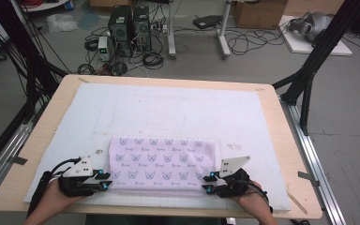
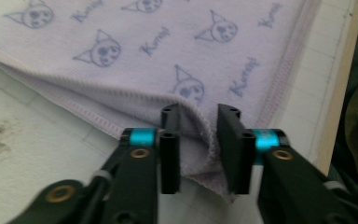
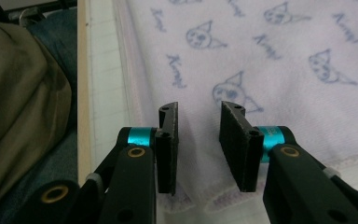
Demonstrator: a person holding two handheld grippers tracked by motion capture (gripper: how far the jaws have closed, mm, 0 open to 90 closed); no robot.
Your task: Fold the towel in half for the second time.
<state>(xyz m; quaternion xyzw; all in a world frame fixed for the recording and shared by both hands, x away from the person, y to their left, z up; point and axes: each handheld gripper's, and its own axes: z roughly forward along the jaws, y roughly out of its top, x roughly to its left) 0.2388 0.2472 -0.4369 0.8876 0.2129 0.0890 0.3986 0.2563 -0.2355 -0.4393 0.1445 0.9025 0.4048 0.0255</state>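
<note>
Lilac towel (image 1: 161,163) corners lie loose between both narrowly parted claws (image 2: 198,140) (image 3: 198,140).

1. Folded cloth (image 1: 161,163): pale lilac, printed with blue cat faces and script words.
2. Lies flat, a rectangle at the near edge.
3. Near-left corner puckered upward, seemingly loose; stitched hems visible.
</note>
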